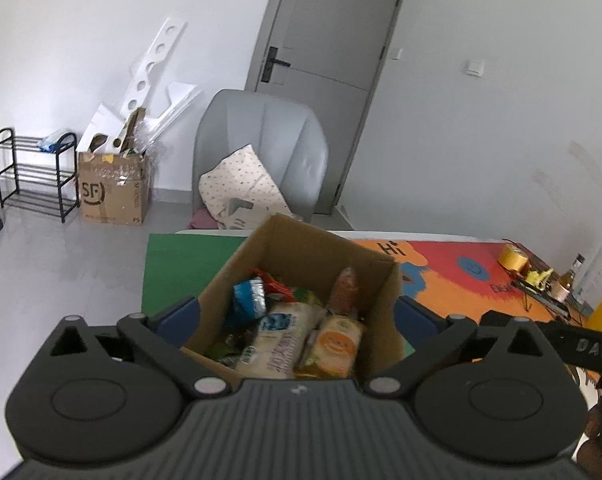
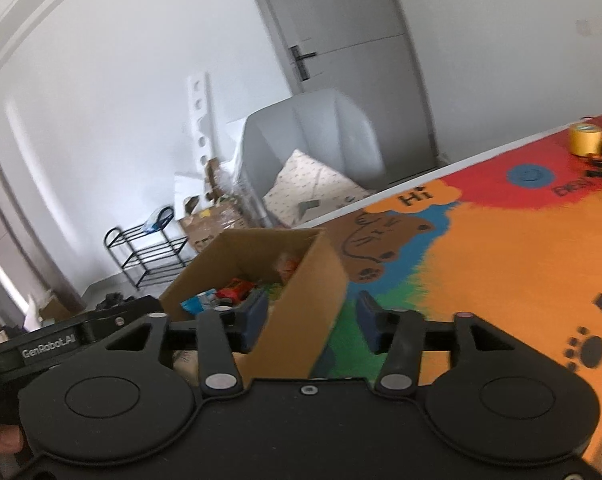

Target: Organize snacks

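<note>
The left gripper (image 1: 297,312) is spread wide, its two blue pads on either side of an open cardboard box (image 1: 325,248) without pressing its walls. The right gripper (image 2: 312,322) has its jaws apart too, one pad inside the box (image 2: 301,300) and one outside, straddling the box's right wall without clamping it. The box stands on a table covered by a bright mat (image 2: 501,260), near the table's left end. The left wrist view looks straight down into the box and shows the snacks: a white packet (image 1: 277,336), an orange packet (image 1: 337,348), a blue wrapper (image 1: 249,298), a red wrapper (image 1: 275,283) and a reddish bottle (image 1: 345,288) standing by the far wall. The right wrist view shows only a red wrapper (image 2: 235,289) and a blue one (image 2: 195,303) over the box's rim, but much more of the mat, with a cartoon bear (image 2: 375,240) and the word "Hi". A roll of yellow tape (image 1: 512,258) sits at the far end of the table. Beyond the table are a grey armchair (image 1: 261,136) with a spotted cushion (image 1: 241,184), a grey door (image 1: 329,32), a black shoe rack (image 1: 33,176) and a second cardboard box (image 1: 115,188) against white walls. Part of a hand (image 2: 1,442) shows at the lower left of the right wrist view.
</note>
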Demonstrator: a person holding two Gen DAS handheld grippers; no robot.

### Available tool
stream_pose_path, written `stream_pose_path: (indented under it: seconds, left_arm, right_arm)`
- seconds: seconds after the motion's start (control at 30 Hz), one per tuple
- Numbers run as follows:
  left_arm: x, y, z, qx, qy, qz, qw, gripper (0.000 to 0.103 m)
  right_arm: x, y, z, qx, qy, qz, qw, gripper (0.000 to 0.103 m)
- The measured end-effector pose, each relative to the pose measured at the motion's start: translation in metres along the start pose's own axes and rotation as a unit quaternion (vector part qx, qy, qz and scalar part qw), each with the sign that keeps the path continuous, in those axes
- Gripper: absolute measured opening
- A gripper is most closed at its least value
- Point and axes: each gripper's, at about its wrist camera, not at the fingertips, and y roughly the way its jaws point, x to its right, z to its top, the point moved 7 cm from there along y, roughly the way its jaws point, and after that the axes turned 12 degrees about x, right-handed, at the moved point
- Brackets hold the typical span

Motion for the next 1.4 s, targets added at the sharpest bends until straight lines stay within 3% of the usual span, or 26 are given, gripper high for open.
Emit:
stream_pose_path:
  seconds: [0.37, 0.63, 1.4]
  left_arm:
    - [0.024, -0.036, -0.015, -0.022, 0.023, -0.038, 0.9988, 0.103]
    - [0.038, -0.069, -0.020, -0.026, 0.048, -0.057, 0.9969, 0.103]
    - [0.040, -0.164, 0.003, -0.007, 0.105, -0.090, 0.9903, 0.103]
  right_arm:
    - [0.024, -0.058, -0.004, 0.029, 0.015, -0.043, 0.999, 0.084]
    - [0.029, -0.097, -0.006, 0.043, 0.014, -0.050, 0.998, 0.102]
    - [0.007, -0.191, 0.005, 0.070, -0.033, -0.038, 0.996, 0.103]
